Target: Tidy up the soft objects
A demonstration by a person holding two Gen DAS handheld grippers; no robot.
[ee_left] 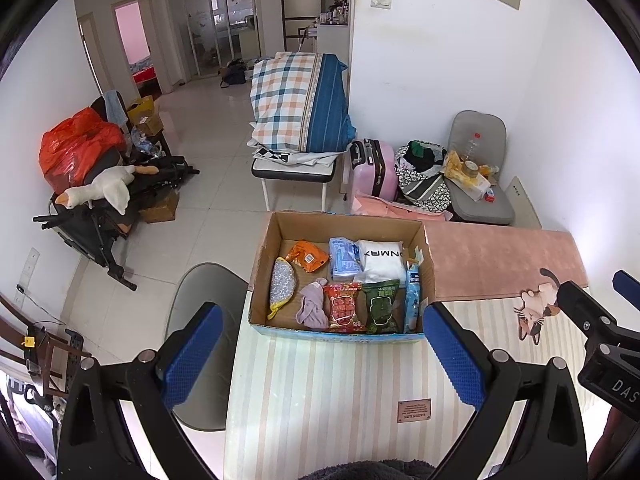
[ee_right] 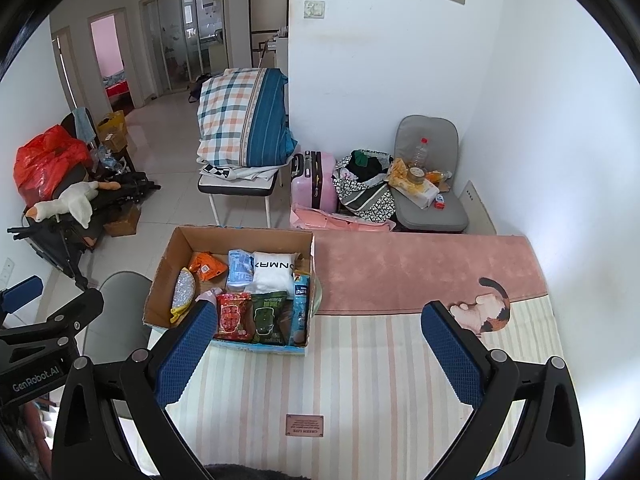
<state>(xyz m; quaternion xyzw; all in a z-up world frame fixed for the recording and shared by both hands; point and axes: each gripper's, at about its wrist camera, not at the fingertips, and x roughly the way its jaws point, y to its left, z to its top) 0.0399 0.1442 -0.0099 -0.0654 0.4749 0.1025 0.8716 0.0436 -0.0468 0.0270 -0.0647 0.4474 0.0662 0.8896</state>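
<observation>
A cardboard box (ee_left: 424, 240) stands on the striped table mat (ee_left: 320, 380). It holds a silver pouch (ee_left: 282, 286), an orange packet (ee_left: 308, 256), a pale blue pack (ee_left: 343, 258), a white pillow (ee_left: 382, 260), a lilac cloth (ee_left: 314, 308), a red snack bag (ee_left: 344, 308), a green snack bag (ee_left: 382, 306) and a blue pack (ee_left: 412, 300). My left gripper (ee_left: 320, 350) is open and empty in front of the box. My right gripper (ee_right: 316, 350) is open and empty, right of the box (ee_right: 160, 272). A dark fuzzy item (ee_left: 368, 470) lies at the bottom edge.
A pink rug (ee_right: 420, 268) covers the far table part, with a cat picture (ee_right: 488, 308) on the mat. A grey chair (ee_left: 208, 304) stands left of the table. Beyond are a stool with a plaid pillow (ee_left: 296, 108), a pink suitcase (ee_left: 376, 168) and a cluttered grey seat (ee_left: 476, 184).
</observation>
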